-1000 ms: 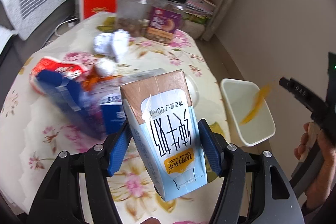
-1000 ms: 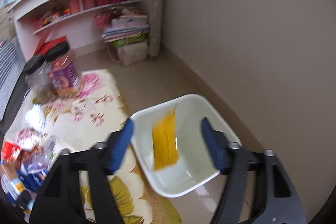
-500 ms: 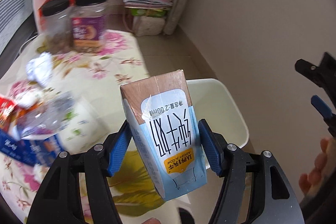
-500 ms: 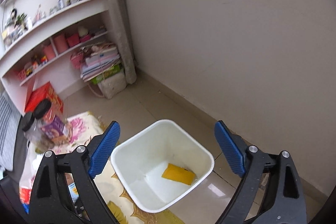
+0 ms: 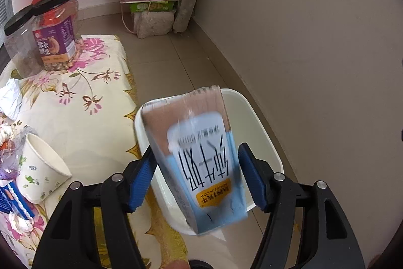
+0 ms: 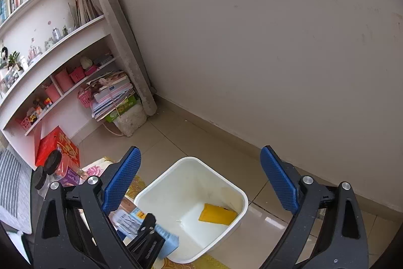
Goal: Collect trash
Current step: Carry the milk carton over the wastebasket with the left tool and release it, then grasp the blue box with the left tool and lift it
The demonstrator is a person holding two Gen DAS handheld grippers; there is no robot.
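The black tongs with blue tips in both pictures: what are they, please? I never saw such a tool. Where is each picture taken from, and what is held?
They are hand-held grippers. A person holds one in each hand, and a camera on each looks forward along its two fingers, so there is one picture per gripper. The left gripper has just been opening its jaws. The blue and brown milk carton between them looks blurred, apparently dropping toward the white plastic bin on the floor. The right gripper has also just been opening, with nothing between its jaws. A yellow packet already lies in the bin. On the flowered tablecloth are a white paper cup and two black-lidded clear jars.
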